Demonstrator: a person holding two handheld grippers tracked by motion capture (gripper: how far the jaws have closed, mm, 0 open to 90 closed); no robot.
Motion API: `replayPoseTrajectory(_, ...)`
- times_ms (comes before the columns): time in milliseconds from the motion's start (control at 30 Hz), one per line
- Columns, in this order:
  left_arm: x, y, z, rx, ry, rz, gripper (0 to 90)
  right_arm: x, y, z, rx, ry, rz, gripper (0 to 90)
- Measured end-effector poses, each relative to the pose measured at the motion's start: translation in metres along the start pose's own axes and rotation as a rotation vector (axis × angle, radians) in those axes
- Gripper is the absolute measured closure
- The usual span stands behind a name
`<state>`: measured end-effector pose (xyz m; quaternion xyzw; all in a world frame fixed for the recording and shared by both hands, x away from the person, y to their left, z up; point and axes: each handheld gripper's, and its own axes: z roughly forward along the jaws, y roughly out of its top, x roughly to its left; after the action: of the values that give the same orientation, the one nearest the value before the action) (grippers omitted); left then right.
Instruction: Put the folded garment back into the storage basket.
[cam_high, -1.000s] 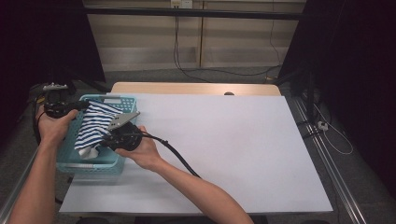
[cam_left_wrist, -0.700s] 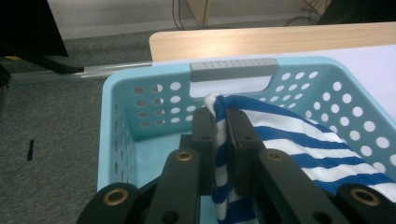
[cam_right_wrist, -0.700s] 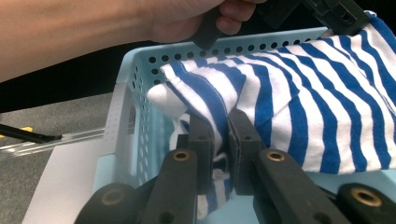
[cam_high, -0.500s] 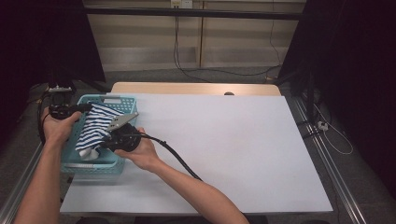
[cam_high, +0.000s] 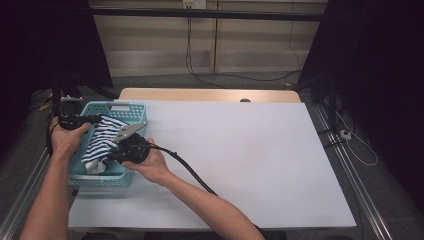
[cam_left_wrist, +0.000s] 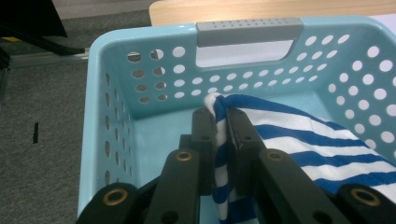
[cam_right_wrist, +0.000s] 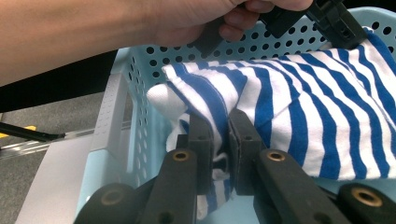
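Two grippers, one striped cloth (cam_high: 100, 142).
We pinch its far end with our left gripper (cam_left_wrist: 221, 114) and its near end with our right gripper (cam_right_wrist: 219, 122), holding it inside the blue basket (cam_high: 131, 107).

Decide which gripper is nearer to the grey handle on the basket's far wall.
Left. The left gripper pinches the striped cloth just below the grey handle; the right gripper grips the cloth at the basket's near end.

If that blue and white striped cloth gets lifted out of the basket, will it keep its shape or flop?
Probably flop: the blue and white striped cloth bunches where both grippers pinch it and sags between them. It looks light, likely draping or snagging on the light blue plastic basket rim.
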<state>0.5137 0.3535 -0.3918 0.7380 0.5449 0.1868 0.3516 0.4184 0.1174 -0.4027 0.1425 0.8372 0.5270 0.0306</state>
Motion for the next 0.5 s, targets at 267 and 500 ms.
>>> replayPoseTrajectory(267,-0.0016,0.0002,0.0048,0.024,0.042,0.015,83.0,-0.0014,-0.0014,0.0031,0.017,-0.008,0.006,81.9)
replayPoseTrajectory(500,-0.0028,-0.002,0.0089,0.028,0.045,0.011,82.8,0.0003,0.0007,0.0078,0.018,-0.004,0.008,81.3)
